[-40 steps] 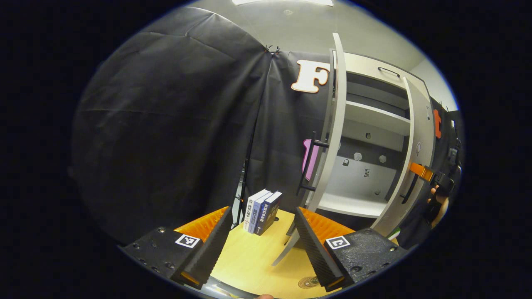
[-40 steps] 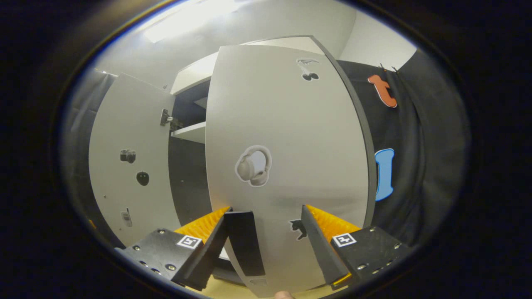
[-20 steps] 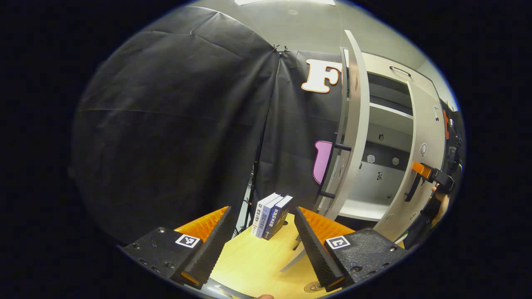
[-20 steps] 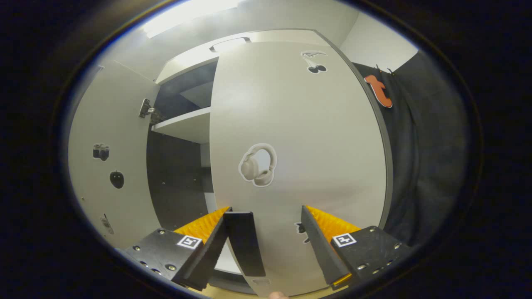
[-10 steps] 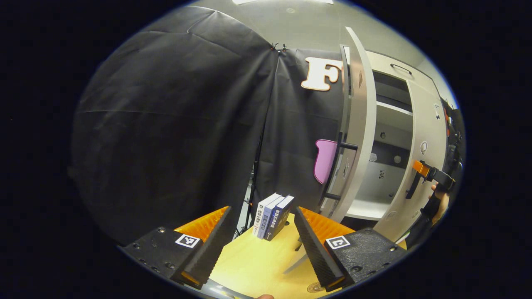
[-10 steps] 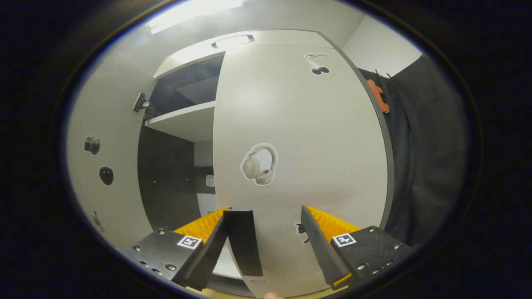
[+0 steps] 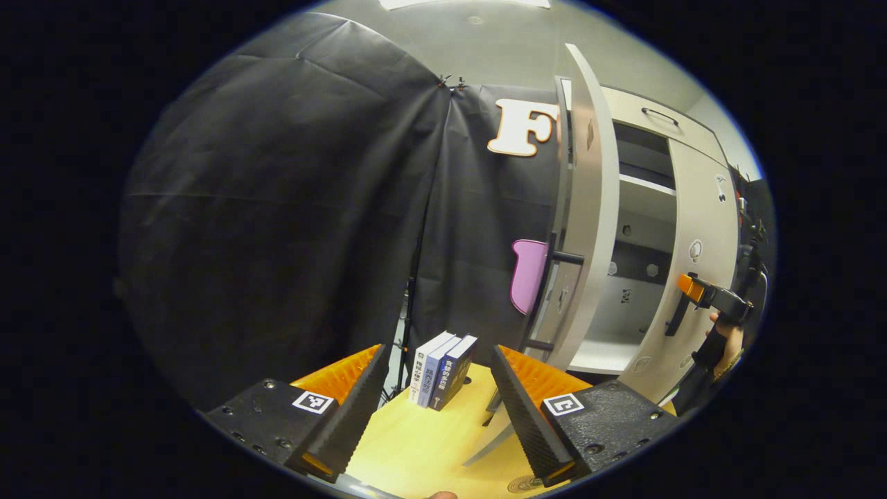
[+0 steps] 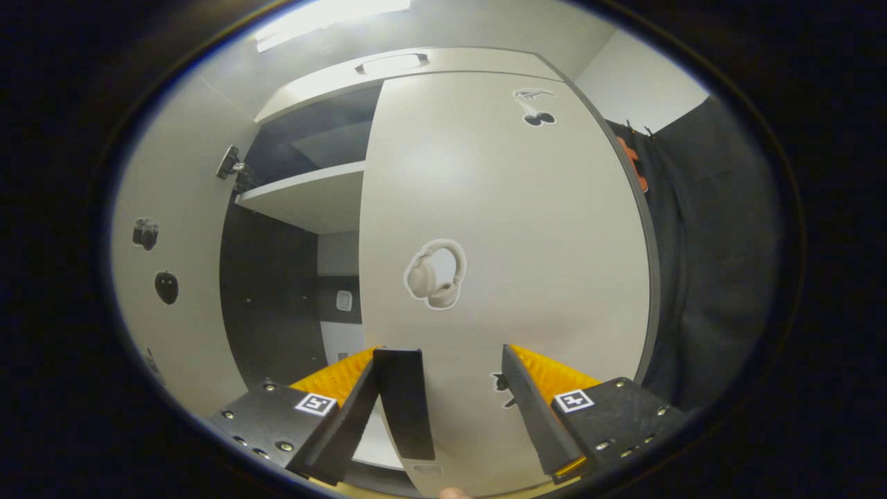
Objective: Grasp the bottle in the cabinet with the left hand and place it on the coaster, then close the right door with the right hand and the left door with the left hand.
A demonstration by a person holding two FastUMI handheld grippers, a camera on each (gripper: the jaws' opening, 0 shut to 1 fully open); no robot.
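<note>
Left gripper view, cabinet (image 7: pixel 644 208): stood pale at the right of the desk, both doors partly open, a shelf and dark back panel showing between them.
Right door (image 8: pixel 506 242): in the right gripper view it spread wide just ahead, a headphone sticker (image 8: pixel 435 274) at its middle; its dark handle (image 8: pixel 405 402) stood upright between the fingers, close to the left one.
Left door (image 7: pixel 585 208): swung out edge-on towards the camera, its black handle on the outer face.
Desk (image 7: pixel 429 443): light wood, carrying the cabinet and three upright books (image 7: pixel 440 371) near the black cloth.
Right gripper (image 8: pixel 443 409): fingers spread apart, with the door handle in the gap; whether either touched it could not be told.
Left gripper (image 7: pixel 436 409): fingers wide apart, holding nothing, above the desk.
Coaster (image 7: pixel 523 483): a round patterned edge at the bottom, beside the right finger.
Bottle: its place could not be made out.
</note>
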